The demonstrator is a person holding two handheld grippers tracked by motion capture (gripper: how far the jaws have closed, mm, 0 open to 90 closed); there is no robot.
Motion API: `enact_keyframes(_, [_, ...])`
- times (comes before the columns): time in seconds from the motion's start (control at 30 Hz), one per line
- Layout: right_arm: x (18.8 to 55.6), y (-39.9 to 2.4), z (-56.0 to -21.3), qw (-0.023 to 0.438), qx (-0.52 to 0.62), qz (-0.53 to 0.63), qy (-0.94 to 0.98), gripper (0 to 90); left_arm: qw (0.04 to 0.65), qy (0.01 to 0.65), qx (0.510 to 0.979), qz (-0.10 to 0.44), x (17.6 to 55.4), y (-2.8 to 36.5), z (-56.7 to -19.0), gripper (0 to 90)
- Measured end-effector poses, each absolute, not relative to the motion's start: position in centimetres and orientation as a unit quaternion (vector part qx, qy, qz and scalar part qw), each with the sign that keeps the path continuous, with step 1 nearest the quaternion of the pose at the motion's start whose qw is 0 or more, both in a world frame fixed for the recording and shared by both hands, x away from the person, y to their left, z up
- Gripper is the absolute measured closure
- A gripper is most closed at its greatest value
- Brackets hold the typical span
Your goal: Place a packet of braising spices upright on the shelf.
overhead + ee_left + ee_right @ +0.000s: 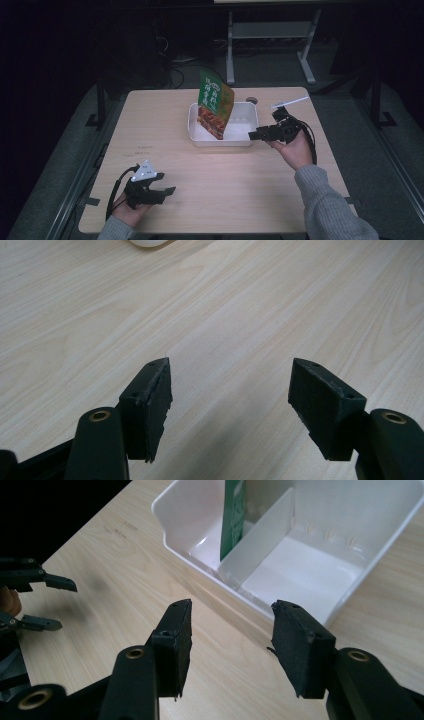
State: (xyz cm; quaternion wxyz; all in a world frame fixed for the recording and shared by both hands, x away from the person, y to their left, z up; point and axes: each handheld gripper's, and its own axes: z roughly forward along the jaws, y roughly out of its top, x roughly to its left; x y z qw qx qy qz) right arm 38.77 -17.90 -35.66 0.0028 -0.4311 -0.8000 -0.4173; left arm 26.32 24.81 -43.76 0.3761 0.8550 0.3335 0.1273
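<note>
Pale wood grain covers the bench (pixel 215 180) in front of you, and the room around it is very dark, with a grey floor and the white legs of another table (pixel 270 35) beyond the far edge.

Much of the background is too dim to make out, and the print on the green pouch is too small to read. A small round object (pixel 252 100) by the far edge cannot be identified.

A white bin (pixel 200 140) sits toward the far middle of the bench, split by a divider (pixel 260 535) into two compartments. The green snack pouch (pixel 215 105) stands tilted in its left compartment, poking above the rim; the right compartment looks bare.

Your right claw (pixel 257 134) is released, jaws apart, just beside the bin's right wall. Your left claw (pixel 167 192) is also released, low over the near left of the bench, well apart from the bin.
</note>
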Motion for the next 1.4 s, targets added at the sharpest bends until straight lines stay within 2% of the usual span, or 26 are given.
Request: enact_keyframes(1.4, [32.4, -20.1, -40.9, 0.031, -0.431, -0.408, -0.805, 46.4, 0.376, 0.335, 0.855, 0.126, 26.3, 24.7, -43.9, 33.3])
